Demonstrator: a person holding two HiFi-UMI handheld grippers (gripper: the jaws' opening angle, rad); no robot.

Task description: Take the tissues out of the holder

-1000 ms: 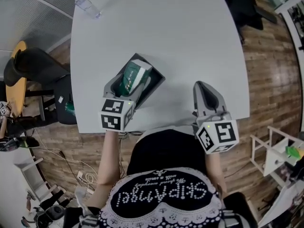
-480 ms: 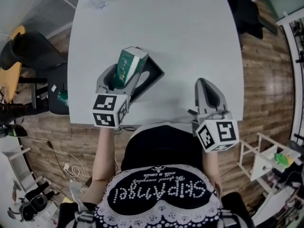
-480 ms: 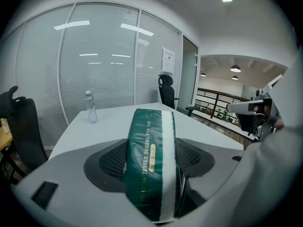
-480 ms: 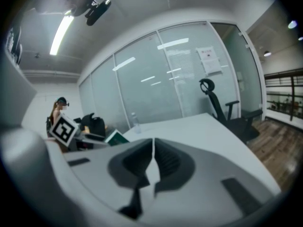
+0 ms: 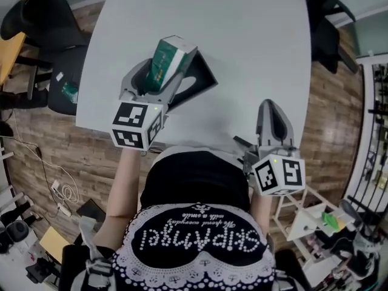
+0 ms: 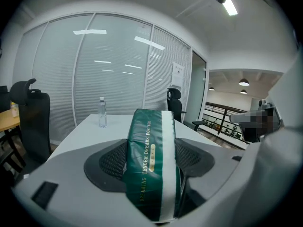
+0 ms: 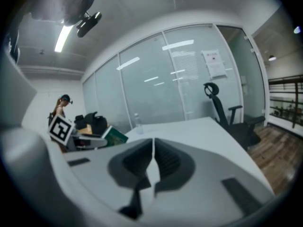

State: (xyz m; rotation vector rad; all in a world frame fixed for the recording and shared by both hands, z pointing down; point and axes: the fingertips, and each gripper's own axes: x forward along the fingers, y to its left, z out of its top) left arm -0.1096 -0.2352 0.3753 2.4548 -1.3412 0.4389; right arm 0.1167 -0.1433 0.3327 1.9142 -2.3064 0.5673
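Grips green tissue pack [image 5: 168, 59] in left hand-held gripper [image 5: 159, 83], tilted up over black holder [image 5: 203, 77] at table's [image 5: 242, 41] near left, seemingly clear of it; holds right hand-held gripper [image 5: 271, 117] pinched together, empty, near right, out of the way.

place: office, pretty sure | glass partition walls [image 6: 109, 74] with blinds, notice sheet [image 6: 177, 74] stuck on one | black swivel chair [image 6: 176, 105] by a big white desk [image 5: 242, 53] | ceiling strip light [image 6: 231, 1] | wood-plank floor [image 5: 66, 153]
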